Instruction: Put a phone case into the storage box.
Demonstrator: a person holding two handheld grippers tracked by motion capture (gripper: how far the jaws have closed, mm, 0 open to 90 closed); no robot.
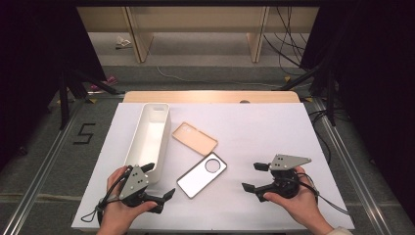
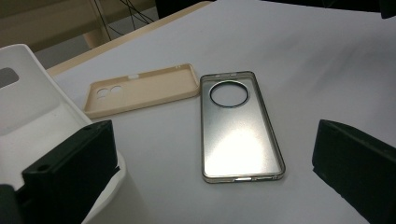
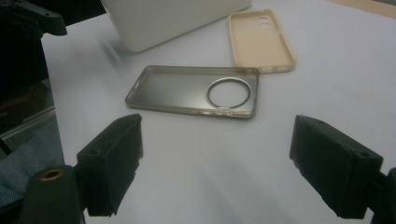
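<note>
Both claws, left claw (image 1: 159, 182) and right claw (image 1: 255, 176), are hovering spread and empty beside the clear phone case (image 1: 201, 175), seemingly lining up to grasp it next.

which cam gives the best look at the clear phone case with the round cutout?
The left gripper view: the clear case lies centred between the open fingers, whole outline and round cutout sharp. The right gripper view shows it whole too, but farther off and foreshortened. The high view has it small, between the two grippers, beside the beige case.
</note>
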